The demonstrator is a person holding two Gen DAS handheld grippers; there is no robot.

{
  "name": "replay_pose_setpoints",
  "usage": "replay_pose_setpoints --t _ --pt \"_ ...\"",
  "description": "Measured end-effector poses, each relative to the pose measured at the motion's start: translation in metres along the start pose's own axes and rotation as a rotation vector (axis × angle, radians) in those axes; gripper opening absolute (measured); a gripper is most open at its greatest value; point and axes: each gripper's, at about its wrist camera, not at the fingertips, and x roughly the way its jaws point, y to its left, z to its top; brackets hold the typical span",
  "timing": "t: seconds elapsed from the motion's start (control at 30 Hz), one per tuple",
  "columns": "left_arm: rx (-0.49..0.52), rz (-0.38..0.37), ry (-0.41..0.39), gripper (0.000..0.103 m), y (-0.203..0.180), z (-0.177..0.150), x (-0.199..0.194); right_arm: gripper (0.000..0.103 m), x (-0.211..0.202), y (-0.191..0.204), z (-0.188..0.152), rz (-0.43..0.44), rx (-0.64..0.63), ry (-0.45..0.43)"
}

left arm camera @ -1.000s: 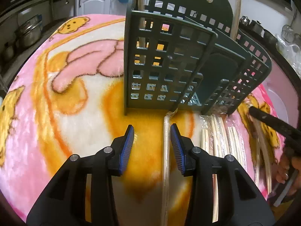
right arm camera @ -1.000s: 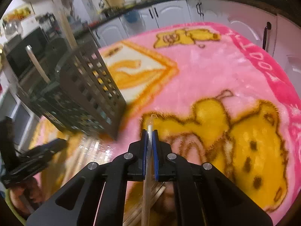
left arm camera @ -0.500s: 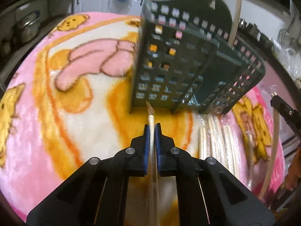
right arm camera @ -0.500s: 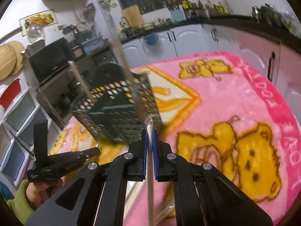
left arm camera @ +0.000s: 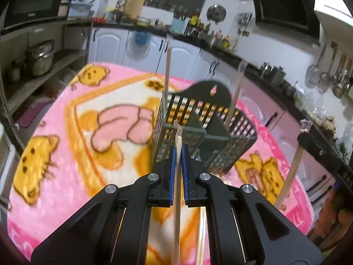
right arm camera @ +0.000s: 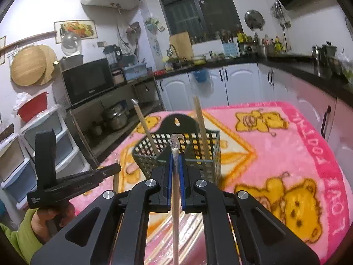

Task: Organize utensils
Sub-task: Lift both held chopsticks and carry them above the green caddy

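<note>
A dark green lattice utensil basket (left arm camera: 205, 137) (right arm camera: 189, 152) stands upright on the pink bear blanket (left arm camera: 66, 145) (right arm camera: 275, 145), with two wrapped chopstick pairs (left arm camera: 167, 70) (right arm camera: 201, 128) standing in it. My left gripper (left arm camera: 178, 152) is shut on a plastic-wrapped chopstick pair (left arm camera: 177, 176), lifted in front of the basket. My right gripper (right arm camera: 174, 156) is shut on another wrapped chopstick pair (right arm camera: 175, 198), also raised toward the basket. The right gripper's chopsticks show at the right of the left wrist view (left arm camera: 291, 172). The left gripper shows at the left of the right wrist view (right arm camera: 66, 181).
More wrapped chopsticks (right arm camera: 167, 227) lie on the blanket below my right gripper. White cabinets (right arm camera: 231, 84) and a black counter run behind the table. A shelf with pots (left arm camera: 39, 59) and a microwave (right arm camera: 88, 79) stand to the left.
My left gripper shut on a wrapped chopstick pair and lifted it off the blanket. Both grippers rose and tilted up, so the views now look over the basket's top.
</note>
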Motion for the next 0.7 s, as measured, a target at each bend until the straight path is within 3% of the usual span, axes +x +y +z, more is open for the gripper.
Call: replay_pose_setpoints --t 0.7 --pt "0.097 -0.081 -0.213 0.003 -0.049 0.068 -0.052 0.006 -0.018 0.024 0.053 0.019 -0.062 -0.171"
